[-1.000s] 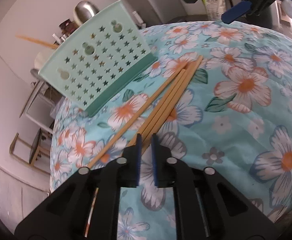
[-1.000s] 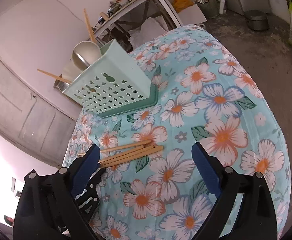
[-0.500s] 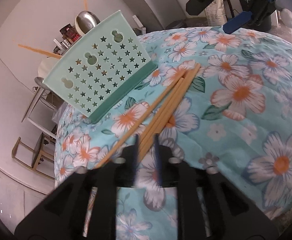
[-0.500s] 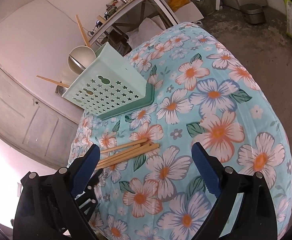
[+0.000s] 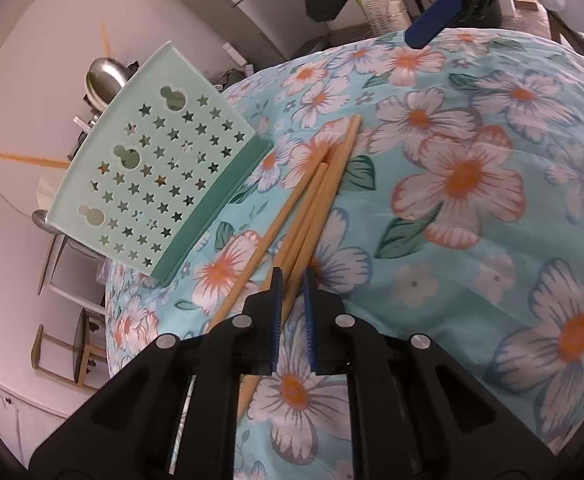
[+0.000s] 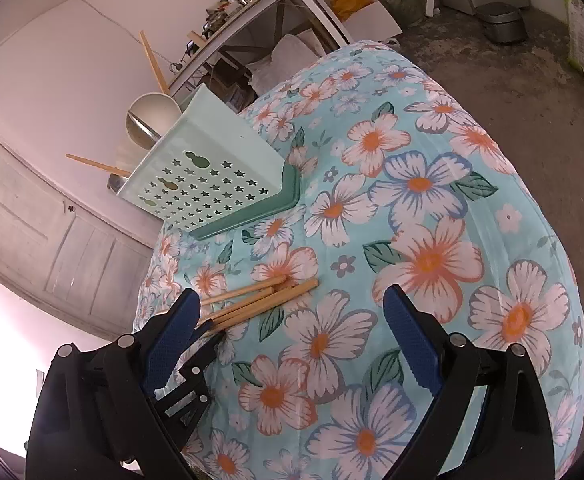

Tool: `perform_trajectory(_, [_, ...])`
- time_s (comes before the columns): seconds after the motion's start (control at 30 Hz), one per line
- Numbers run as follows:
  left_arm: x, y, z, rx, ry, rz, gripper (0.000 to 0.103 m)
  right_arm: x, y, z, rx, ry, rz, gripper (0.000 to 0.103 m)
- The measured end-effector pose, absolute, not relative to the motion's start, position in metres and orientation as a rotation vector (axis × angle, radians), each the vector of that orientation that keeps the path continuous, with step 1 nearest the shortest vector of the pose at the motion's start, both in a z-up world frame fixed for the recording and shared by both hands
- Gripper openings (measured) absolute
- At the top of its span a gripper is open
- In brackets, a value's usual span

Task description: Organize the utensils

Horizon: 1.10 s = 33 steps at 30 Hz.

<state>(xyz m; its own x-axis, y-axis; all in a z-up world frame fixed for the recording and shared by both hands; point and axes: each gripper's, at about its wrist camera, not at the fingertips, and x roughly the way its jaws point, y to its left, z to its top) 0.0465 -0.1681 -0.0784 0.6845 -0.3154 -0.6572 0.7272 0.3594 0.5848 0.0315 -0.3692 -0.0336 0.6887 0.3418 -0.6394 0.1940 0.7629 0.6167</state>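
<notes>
Closing over the near ends of a bundle of wooden chopsticks (image 5: 316,200), the left gripper (image 5: 292,288) has its blue-padded fingers (image 5: 276,312) drawn narrow, with at least one stick passing through the slim gap between them; whether the pads already press on the wood cannot be told. From those fingers the sticks fan out toward 1 o'clock across the floral tablecloth (image 5: 472,220) that covers the worktop, their far ends stopping just beside the dark green base of a mint-green utensil holder (image 5: 160,176). That holder, pierced with star and gourd-shaped holes, stands at about 10 o'clock from the left gripper, and a metal ladle (image 5: 104,80) and two more chopsticks (image 5: 28,159) stick out of its top. The right gripper (image 6: 292,340) hangs above the cloth with its fingers (image 6: 410,344) spread wide and nothing between them; it appears in the left wrist view at 1 o'clock, well apart from the sticks. Seen from the right wrist, the chopstick bundle lies at about 10 o'clock beside the left-hand finger, where the black tip of the left gripper meets it, and the utensil holder sits farther off at 11 o'clock near the edge of the worktop. Beyond, a shelf rack (image 6: 260,4) stands against the wall.
</notes>
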Motion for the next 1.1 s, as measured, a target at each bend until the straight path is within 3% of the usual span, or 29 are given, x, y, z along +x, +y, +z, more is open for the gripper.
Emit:
perform_trajectory(0.43, [0.024, -0.133, -0.062, 0.836, 0.656, -0.791, 0.008, 0.028, -0.375, -0.035, 0.733, 0.82, 0.089, 0.091])
perform_trajectory(0.57, [0.03, -0.124, -0.055, 0.721, 0.694, -0.774, 0.035, 0.028, -0.375, -0.038, 0.745, 0.83, 0.088, 0.091])
perform_trajectory(0.8, [0.049, -0.145, -0.05, 0.527, 0.781, -0.827, 0.036, 0.028, -0.371, -0.042, 0.759, 0.843, 0.093, 0.091])
perform_trajectory(1.1, [0.078, -0.19, -0.061, 0.517, 0.866, -0.773, 0.031, 0.028, -0.372, -0.053, 0.791, 0.866, 0.096, 0.091])
